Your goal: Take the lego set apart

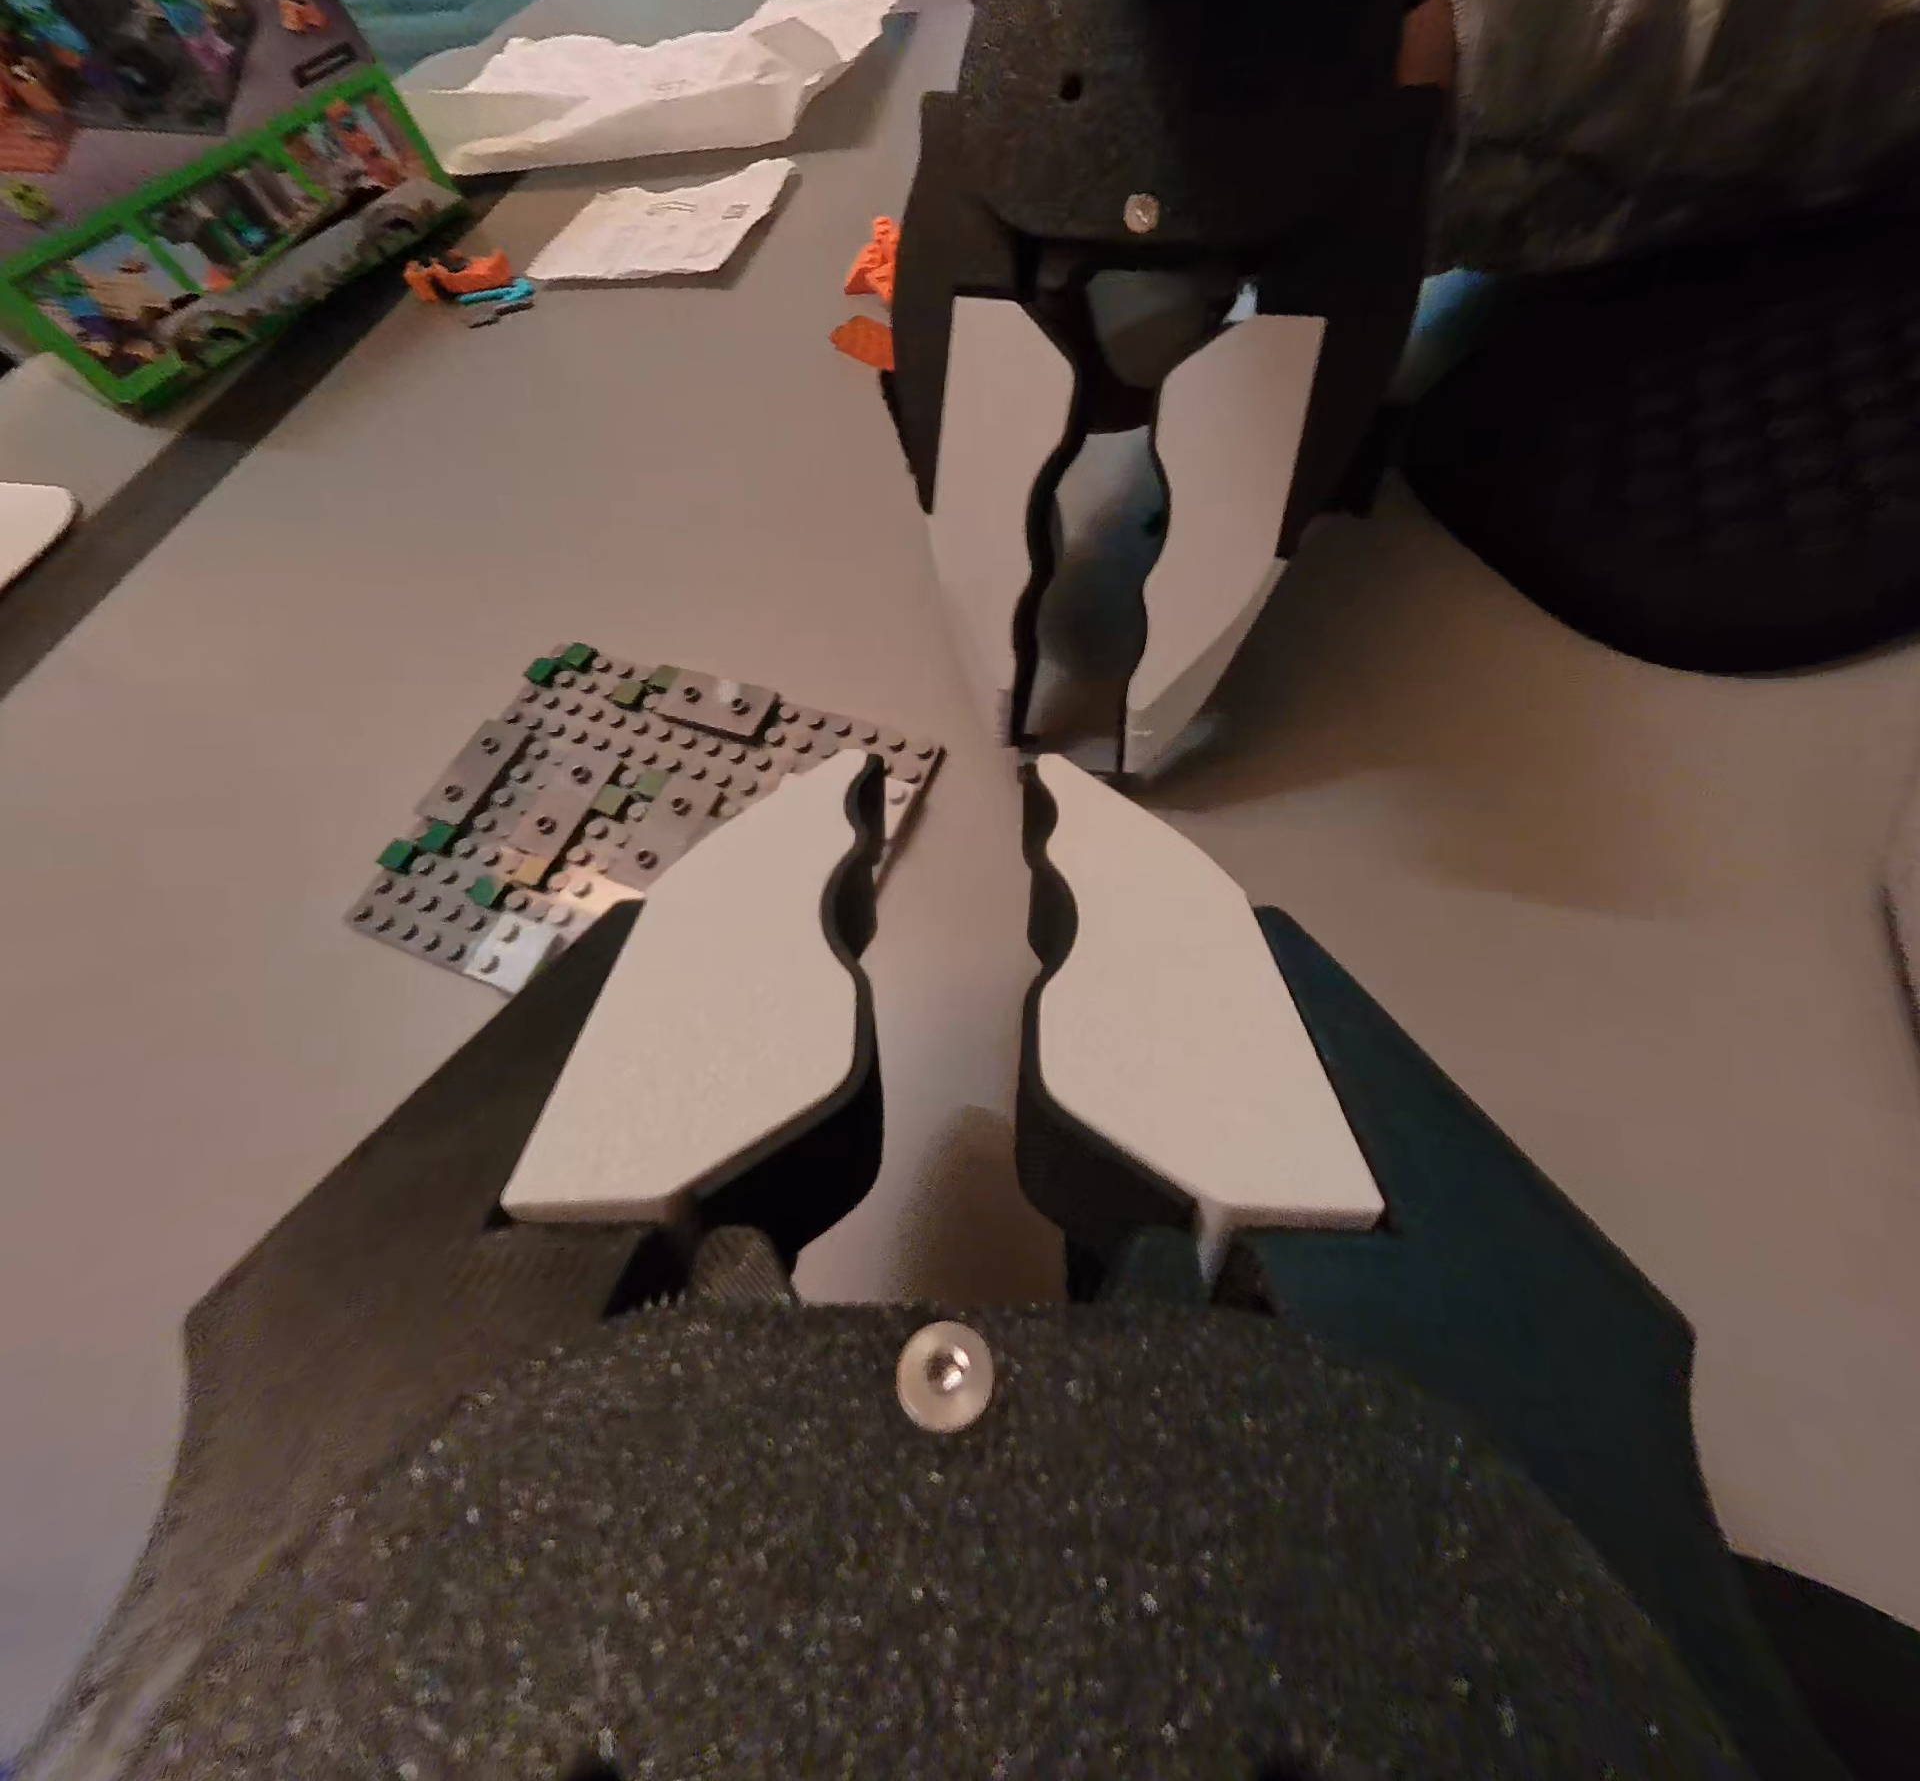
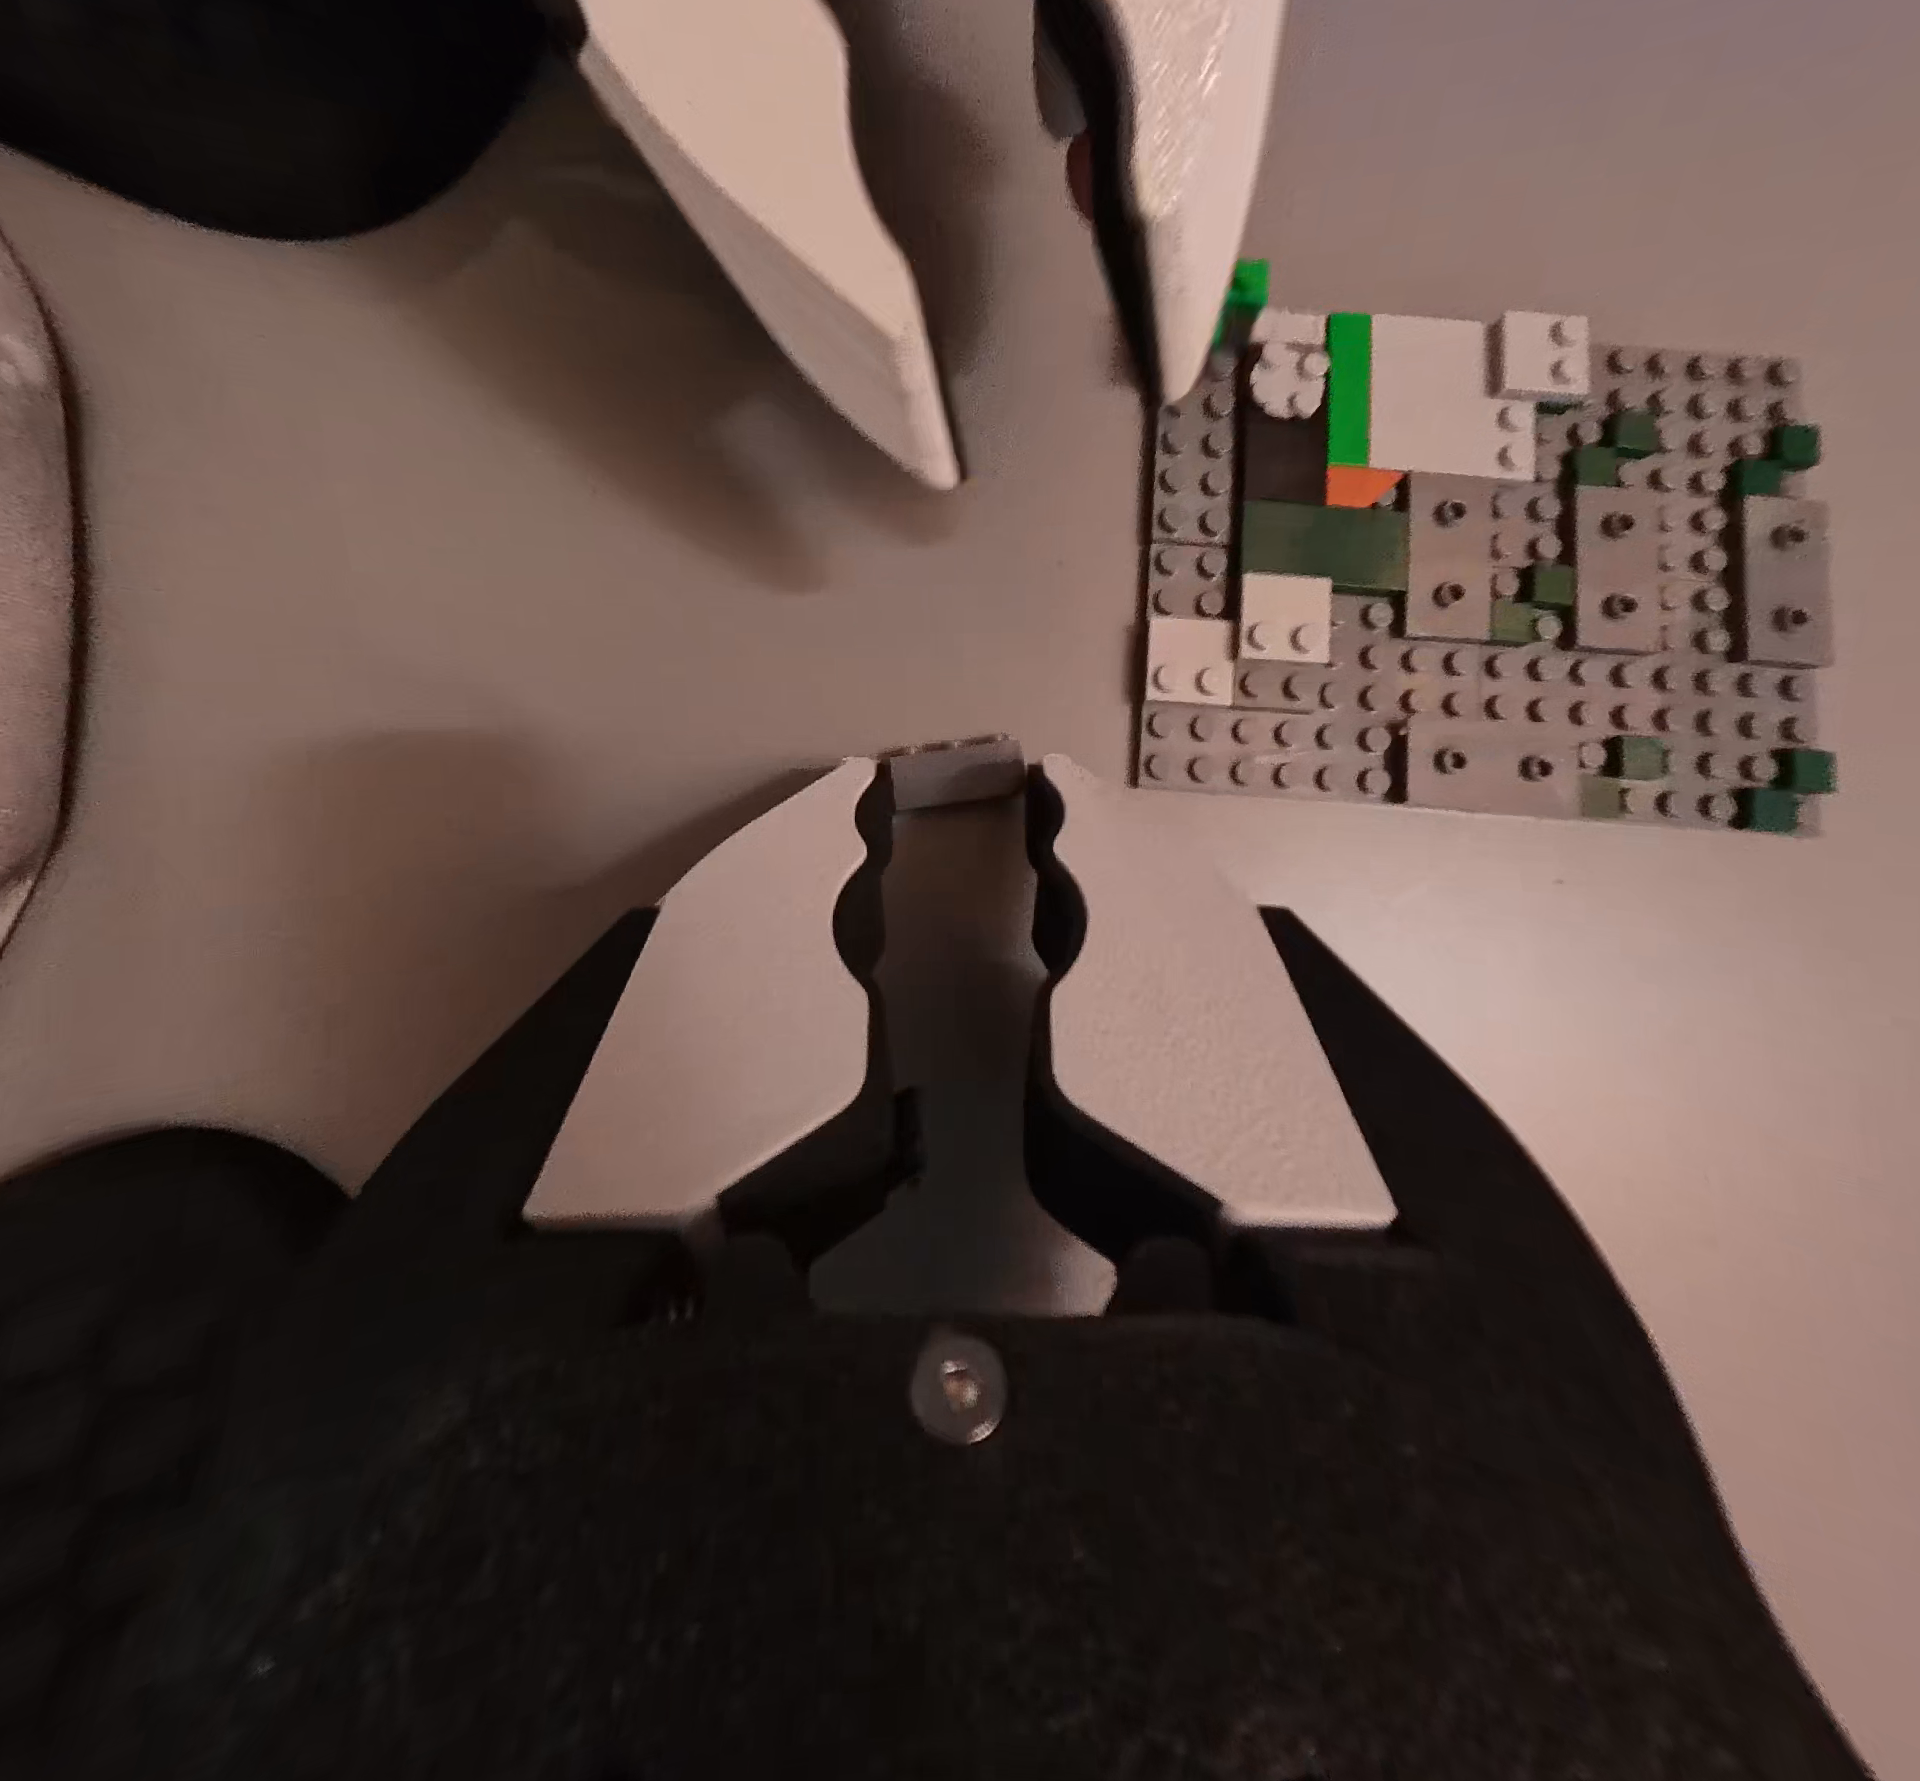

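A grey lego baseplate [image 1: 582,858] with grey plates and small green bricks lies flat on the table. In the right wrist view [image 2: 1486,692] it also bears white, bright green and orange pieces. My right gripper [image 2: 953,767] is shut on a small grey brick [image 2: 951,781], held over the bare table to the left of the baseplate. In the left wrist view the right gripper [image 1: 1075,755] points down, tips close to the left gripper's. My left gripper [image 1: 953,767] is open and empty. In the right wrist view one of its fingers [image 2: 1184,318] is at the baseplate's near corner.
A lego box [image 1: 187,142] stands at the far left, with crumpled paper sheets [image 1: 665,90] behind. Loose orange pieces [image 1: 457,277] lie near the box, and more orange pieces [image 1: 873,277] lie beside the right gripper. A dark round object [image 1: 1662,505] sits beyond the table edge at right. Spacing between my two grippers at the tips: around 6 cm.
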Tool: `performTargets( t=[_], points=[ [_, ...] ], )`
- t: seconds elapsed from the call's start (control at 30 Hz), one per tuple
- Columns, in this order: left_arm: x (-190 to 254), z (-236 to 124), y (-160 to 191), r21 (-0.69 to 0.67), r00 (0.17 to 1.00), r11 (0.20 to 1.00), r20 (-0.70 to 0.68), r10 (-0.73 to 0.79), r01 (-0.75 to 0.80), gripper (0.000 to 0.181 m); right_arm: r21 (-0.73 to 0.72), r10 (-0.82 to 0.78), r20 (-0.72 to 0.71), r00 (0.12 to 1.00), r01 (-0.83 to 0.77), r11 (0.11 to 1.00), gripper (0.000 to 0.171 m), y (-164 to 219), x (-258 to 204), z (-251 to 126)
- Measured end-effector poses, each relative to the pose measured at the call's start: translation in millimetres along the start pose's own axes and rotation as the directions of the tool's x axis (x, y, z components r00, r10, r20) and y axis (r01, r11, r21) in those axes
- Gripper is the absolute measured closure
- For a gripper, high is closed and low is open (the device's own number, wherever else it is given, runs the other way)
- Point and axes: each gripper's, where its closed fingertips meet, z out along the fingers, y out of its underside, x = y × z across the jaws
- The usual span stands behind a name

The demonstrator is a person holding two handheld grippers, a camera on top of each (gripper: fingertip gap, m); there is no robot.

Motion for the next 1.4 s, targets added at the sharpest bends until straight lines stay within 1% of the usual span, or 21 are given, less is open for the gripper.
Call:
performTargets(
  t=[0.1,0.17,0.2,0.27,0.33,0.43,0.47,0.5,0.63,0.7,0.77,0.8,0.87,0.9,0.93,1.03,1.13,1.2,1.27,1.33,1.4],
  points=[
    [10,-1,-3,0.032,0.992,0.996,-0.098,-0.074,0.078,0.15,0.186,0.009,0.042,0.999,-0.017,0.982,0.147,-25,-5,-13],
    [12,-2,-10,0.062,0.964,0.975,-0.175,-0.198,0.212,0.15,0.306,-0.028,0.009,1.0,0.024,0.952,0.147,-42,-5,-25],
    [11,-4,-13,0.071,0.941,0.956,-0.208,-0.266,0.286,0.151,0.332,-0.054,-0.025,0.998,0.059,0.942,0.147,-47,-4,-29],
    [10,-9,-23,0.101,0.878,0.901,-0.295,-0.377,0.421,0.155,0.34,-0.12,-0.099,0.988,0.147,0.929,0.147,-52,-5,-31],
    [10,-11,-29,0.091,0.805,0.841,-0.36,-0.471,0.533,0.161,0.346,-0.164,-0.158,0.974,0.21,0.915,0.147,-57,-6,-31],
    [10,-10,-28,0.05,0.74,0.791,-0.394,-0.546,0.61,0.16,0.392,-0.183,-0.224,0.957,0.26,0.883,0.147,-68,-7,-35],
    [13,-11,-30,0.044,0.72,0.779,-0.416,-0.555,0.625,0.163,0.394,-0.184,-0.245,0.952,0.271,0.878,0.147,-70,-6,-36],
    [12,-10,-31,0.039,0.714,0.771,-0.409,-0.567,0.635,0.167,0.39,-0.192,-0.265,0.945,0.288,0.875,0.147,-71,-5,-37],
    [9,-14,-36,0.04,0.733,0.785,-0.39,-0.558,0.618,0.169,0.396,-0.191,-0.31,0.931,0.309,0.865,0.147,-75,-3,-41],
    [-1,-22,-39,0.073,0.779,0.808,-0.332,-0.533,0.584,0.173,0.379,-0.147,-0.297,0.943,0.258,0.889,0.142,-69,5,-39],
    [-24,-40,-42,0.128,0.845,0.843,-0.209,-0.492,0.523,0.173,0.36,-0.069,-0.239,0.968,0.155,0.92,0.135,-59,15,-35],
    [-41,-53,-42,0.155,0.878,0.864,-0.109,-0.467,0.479,0.173,0.33,-0.028,-0.223,0.974,0.102,0.939,0.133,-52,22,-31],
    [-84,-87,-33,0.164,0.908,0.922,0.178,-0.379,0.352,0.173,0.255,0.006,-0.218,0.976,0.051,0.966,0.133,-37,35,-20],
    [-106,-107,-25,0.135,0.887,0.945,0.326,-0.326,0.297,0.173,0.217,0.018,-0.218,0.976,0.03,0.976,0.133,-31,40,-14],
    [-122,-127,-17,0.104,0.854,0.956,0.431,-0.29,0.273,0.173,0.188,0.032,-0.213,0.976,0.009,0.982,0.134,-27,44,-9],
    [-153,-167,21,-0.007,0.749,0.938,0.604,-0.273,0.347,0.173,0.154,0.061,-0.199,0.978,-0.03,0.988,0.141,-27,55,3],
    [-165,-182,59,-0.079,0.689,0.897,0.671,-0.275,0.434,0.173,0.118,0.08,-0.175,0.981,-0.06,0.991,0.144,-29,62,12],
    [-170,-186,72,-0.089,0.66,0.886,0.701,-0.269,0.456,0.17,0.085,0.104,-0.141,0.984,-0.093,0.992,0.146,-29,62,16],
    [-172,-186,74,-0.09,0.651,0.889,0.715,-0.255,0.448,0.156,0.051,0.131,-0.118,0.984,-0.126,0.991,0.147,-28,63,19],
    [-174,-188,70,-0.09,0.643,0.901,0.73,-0.23,0.424,0.149,0.021,0.149,-0.113,0.982,-0.148,0.989,0.15,-25,64,21],
    [-173,-188,61,-0.084,0.65,0.917,0.73,-0.209,0.389,0.146,-0.009,0.17,-0.1,0.98,-0.172,0.985,0.151,-21,64,23]
  ],
)
